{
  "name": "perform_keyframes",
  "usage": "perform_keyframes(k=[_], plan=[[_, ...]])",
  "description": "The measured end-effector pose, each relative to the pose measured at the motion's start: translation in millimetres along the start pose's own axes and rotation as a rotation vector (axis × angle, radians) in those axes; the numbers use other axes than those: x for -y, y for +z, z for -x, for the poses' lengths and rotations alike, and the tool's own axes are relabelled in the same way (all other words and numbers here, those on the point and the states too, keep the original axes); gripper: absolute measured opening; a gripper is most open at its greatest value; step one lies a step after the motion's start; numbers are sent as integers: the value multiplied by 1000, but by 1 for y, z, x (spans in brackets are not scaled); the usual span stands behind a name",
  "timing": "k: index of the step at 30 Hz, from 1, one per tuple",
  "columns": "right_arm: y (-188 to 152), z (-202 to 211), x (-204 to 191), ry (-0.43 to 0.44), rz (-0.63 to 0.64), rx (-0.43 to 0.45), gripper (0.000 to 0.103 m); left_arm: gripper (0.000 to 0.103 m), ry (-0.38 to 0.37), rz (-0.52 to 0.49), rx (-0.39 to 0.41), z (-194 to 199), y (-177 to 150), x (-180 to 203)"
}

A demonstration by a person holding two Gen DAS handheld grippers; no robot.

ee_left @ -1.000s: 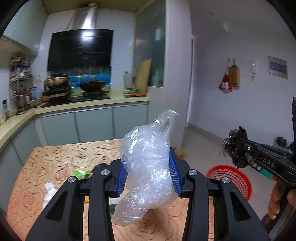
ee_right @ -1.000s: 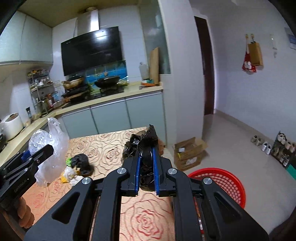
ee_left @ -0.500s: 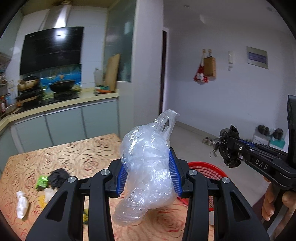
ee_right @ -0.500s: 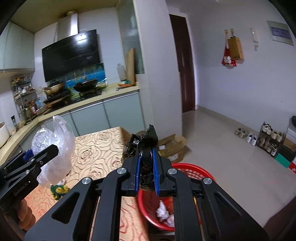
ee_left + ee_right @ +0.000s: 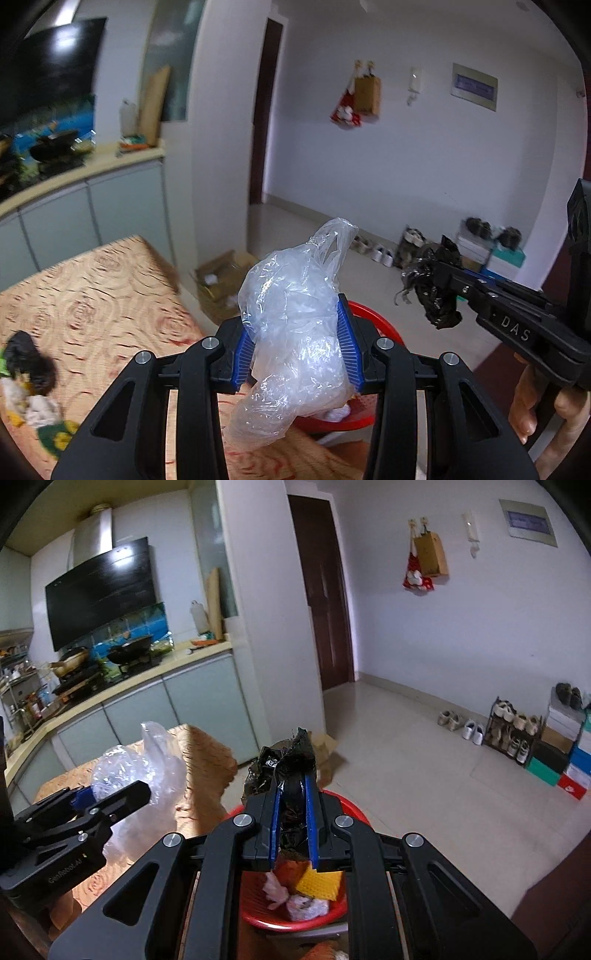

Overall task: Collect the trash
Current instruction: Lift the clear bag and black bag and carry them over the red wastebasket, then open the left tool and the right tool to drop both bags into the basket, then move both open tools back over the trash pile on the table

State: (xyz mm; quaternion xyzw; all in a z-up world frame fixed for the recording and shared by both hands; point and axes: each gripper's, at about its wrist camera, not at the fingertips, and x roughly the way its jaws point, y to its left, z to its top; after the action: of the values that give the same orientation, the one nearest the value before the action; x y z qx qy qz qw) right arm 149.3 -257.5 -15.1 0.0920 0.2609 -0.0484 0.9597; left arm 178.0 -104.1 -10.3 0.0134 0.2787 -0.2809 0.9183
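My left gripper point(image 5: 295, 343) is shut on a crumpled clear plastic bag point(image 5: 291, 332), held over the table's right edge; it also shows in the right wrist view point(image 5: 140, 775). My right gripper point(image 5: 291, 823) is shut on a crumpled black plastic bag point(image 5: 286, 771), held above the red basket point(image 5: 332, 915) on the floor, which holds paper scraps and a yellow piece. In the left wrist view the black bag point(image 5: 436, 291) hangs right of the red basket point(image 5: 373, 325).
The table with a rose-patterned cloth point(image 5: 92, 295) carries a black bag point(image 5: 29, 365) and small wrappers point(image 5: 40, 413) at its left. A cardboard box point(image 5: 221, 284) sits on the floor behind the basket. Shoes and a rack point(image 5: 513, 731) line the far wall.
Both grippers have swung right, away from the table towards the red basket, each still holding its bag. The right gripper is now over the basket.
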Motion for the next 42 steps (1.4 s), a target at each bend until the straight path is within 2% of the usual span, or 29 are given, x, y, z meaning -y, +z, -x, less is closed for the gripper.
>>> perform_keyframes(k=[5,11,22,25,27,29,30,42], plan=[[-11,-17,12,-32,-11,-51,12,39,-27,-12,-59,-26,-7,8],[-21,-38,17,-37,-9,-111,12,39,-56,18,-141,-56,-16,5],[-36,-72,15,8,-10,-206,13,45,-64,29,-187,-77,-24,-1],[-39,-77,17,22,-21,-225,14,52,-70,25,-183,-76,-25,0],[-41,-80,18,31,-32,-236,21,58,-66,14,-169,-74,-25,0],[-41,-80,22,38,-54,-235,36,61,-66,12,-162,-72,-25,-1],[-41,-80,24,39,-66,-234,37,62,-64,14,-158,-71,-25,-2],[-36,-66,16,34,-33,-188,38,64,-7,49,-88,-43,-15,-22]])
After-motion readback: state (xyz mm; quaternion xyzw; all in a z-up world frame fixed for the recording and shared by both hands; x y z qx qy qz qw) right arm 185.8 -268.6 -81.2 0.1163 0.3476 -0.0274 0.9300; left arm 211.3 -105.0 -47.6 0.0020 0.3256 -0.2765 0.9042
